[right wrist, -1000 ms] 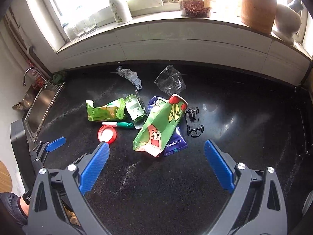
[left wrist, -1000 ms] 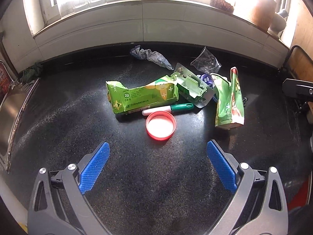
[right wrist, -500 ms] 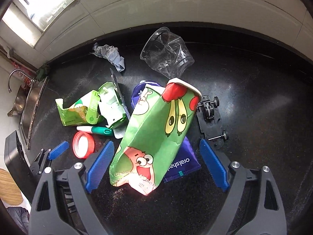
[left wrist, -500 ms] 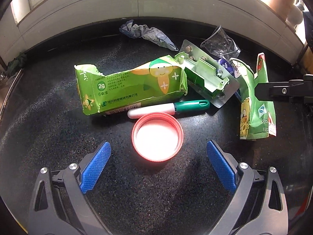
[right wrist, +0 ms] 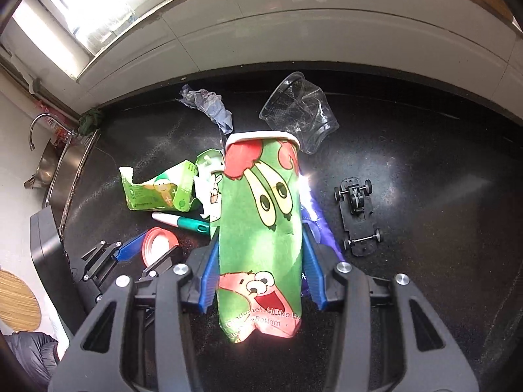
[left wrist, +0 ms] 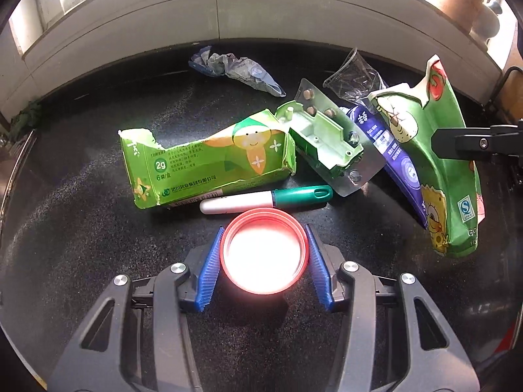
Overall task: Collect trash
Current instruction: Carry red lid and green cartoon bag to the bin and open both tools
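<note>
My left gripper (left wrist: 263,263) is shut on a red jar lid (left wrist: 264,251), its blue pads against the lid's two sides on the black counter. My right gripper (right wrist: 260,274) is shut on a flattened green cartoon paper cup (right wrist: 260,228); the cup also shows in the left wrist view (left wrist: 434,163). Other trash lies behind: a torn green carton (left wrist: 209,163), a green-capped white pen (left wrist: 264,197), a blister pack with a pale green plastic part (left wrist: 327,140), a purple packet (left wrist: 389,150), a crumpled clear cup (right wrist: 299,111) and a crumpled grey-blue wrapper (left wrist: 235,68).
A black toy car chassis (right wrist: 358,217) lies right of the cup. A steel sink with a tap (right wrist: 55,160) is at the far left. A white tiled wall ledge (left wrist: 261,13) bounds the black counter (left wrist: 81,235) behind the trash.
Both grippers moved forward and closed: the left one on the red lid, the right one on the green paper cup. The cup now stands raised at its far end.
</note>
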A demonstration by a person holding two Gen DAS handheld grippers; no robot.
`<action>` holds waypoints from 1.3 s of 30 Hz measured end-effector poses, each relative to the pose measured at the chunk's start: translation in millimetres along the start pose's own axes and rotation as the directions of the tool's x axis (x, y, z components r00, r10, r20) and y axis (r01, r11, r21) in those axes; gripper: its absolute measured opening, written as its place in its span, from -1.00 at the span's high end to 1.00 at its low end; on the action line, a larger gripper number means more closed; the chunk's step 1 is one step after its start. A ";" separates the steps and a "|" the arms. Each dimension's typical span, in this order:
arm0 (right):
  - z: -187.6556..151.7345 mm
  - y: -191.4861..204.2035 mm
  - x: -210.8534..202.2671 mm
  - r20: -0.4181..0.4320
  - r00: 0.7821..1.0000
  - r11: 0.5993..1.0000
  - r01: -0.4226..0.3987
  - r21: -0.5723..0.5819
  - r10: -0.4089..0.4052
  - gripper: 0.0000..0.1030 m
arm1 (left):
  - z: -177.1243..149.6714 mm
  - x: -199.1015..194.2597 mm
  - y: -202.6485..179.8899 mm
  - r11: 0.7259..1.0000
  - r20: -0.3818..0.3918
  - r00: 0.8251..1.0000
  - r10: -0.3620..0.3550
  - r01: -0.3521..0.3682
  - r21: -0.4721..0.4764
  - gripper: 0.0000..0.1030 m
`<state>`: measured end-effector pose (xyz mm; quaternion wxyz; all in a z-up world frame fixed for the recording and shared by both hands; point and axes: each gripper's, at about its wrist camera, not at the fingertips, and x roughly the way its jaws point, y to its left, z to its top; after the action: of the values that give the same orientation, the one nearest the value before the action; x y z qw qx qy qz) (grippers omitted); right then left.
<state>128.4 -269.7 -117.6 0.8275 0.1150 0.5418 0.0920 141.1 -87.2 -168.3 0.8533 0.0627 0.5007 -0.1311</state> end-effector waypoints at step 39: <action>-64.7 239.2 -54.4 -0.021 0.972 0.810 -0.207 -0.549 0.234 0.12 | -134.8 -238.1 118.6 0.876 0.116 0.932 0.344 -0.274 -0.397 0.06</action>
<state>40.9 -50.1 -25.6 0.8219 -0.0620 0.4560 0.3358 -48.4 96.9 -29.9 0.9016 -0.0338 0.4194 0.1001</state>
